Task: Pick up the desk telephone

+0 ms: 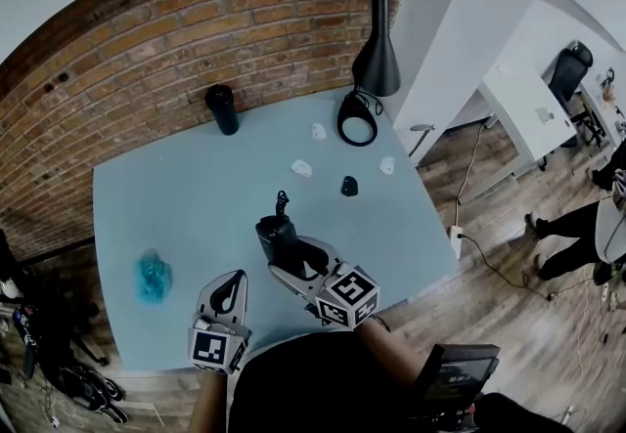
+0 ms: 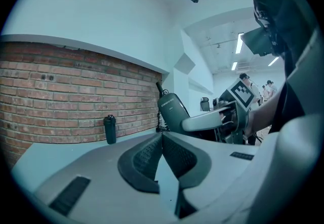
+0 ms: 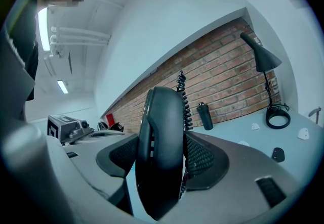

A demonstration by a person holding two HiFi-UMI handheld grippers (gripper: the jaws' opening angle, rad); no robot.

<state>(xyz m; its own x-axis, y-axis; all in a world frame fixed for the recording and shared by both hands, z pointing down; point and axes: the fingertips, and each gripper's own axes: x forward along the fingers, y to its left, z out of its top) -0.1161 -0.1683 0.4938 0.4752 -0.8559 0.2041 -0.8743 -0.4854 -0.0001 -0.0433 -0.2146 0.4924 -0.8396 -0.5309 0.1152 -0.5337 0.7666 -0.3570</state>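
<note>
The black desk telephone (image 1: 277,236) with its coiled cord is held on edge over the near part of the light blue table (image 1: 186,196). My right gripper (image 1: 286,251) is shut on it. In the right gripper view the telephone (image 3: 159,152) fills the gap between the jaws, with the cord against the right pad. My left gripper (image 1: 233,282) hangs a little to the left of the phone, near the table's front edge. It is shut with nothing in it, and in its own view the left gripper (image 2: 162,138) has its pads meeting at the tips. From there the telephone (image 2: 173,110) shows to the right.
A black bottle (image 1: 222,109) stands by the brick wall. At the far right corner are a black lamp (image 1: 376,60) and a black ring of cable (image 1: 357,118). Small white pieces (image 1: 301,168) and a black one (image 1: 349,186) lie mid-table. A crumpled blue thing (image 1: 153,277) lies near left.
</note>
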